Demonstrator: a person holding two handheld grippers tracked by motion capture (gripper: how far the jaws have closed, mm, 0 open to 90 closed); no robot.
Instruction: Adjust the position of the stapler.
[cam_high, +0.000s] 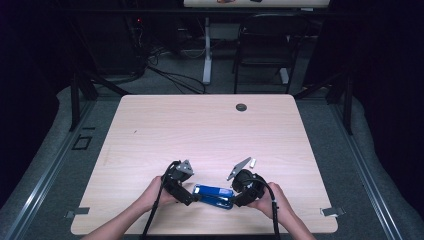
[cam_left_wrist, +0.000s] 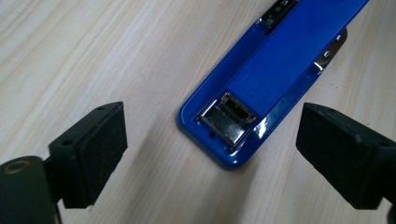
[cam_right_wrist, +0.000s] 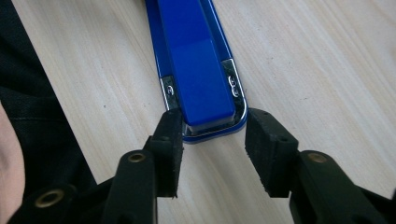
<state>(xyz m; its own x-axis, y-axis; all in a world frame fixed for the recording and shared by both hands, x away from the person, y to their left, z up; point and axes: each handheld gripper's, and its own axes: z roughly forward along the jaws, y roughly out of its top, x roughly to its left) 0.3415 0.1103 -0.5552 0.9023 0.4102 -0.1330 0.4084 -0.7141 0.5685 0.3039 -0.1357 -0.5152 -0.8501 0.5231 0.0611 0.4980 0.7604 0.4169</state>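
A blue stapler (cam_high: 213, 196) lies flat on the wooden table (cam_high: 200, 125) near its front edge, between my two grippers. My left gripper (cam_high: 196, 198) is open wide at the stapler's left end. In the left gripper view, the stapler (cam_left_wrist: 275, 79) shows its metal front plate (cam_left_wrist: 227, 119) between the spread jaws of the left gripper (cam_left_wrist: 212, 154), a little beyond them. My right gripper (cam_high: 235, 200) is at the stapler's other end. In the right gripper view, the right gripper (cam_right_wrist: 214, 135) is narrowly open, and its fingertips (cam_right_wrist: 170, 126) flank the rounded rear end of the stapler (cam_right_wrist: 196, 70).
A dark round grommet (cam_high: 241, 107) sits near the table's far edge. Beyond the table stand a black chair (cam_high: 265, 45) and a white desk leg (cam_high: 207, 50) with cables on the floor. A dark garment (cam_right_wrist: 37, 116) shows at the left of the right gripper view.
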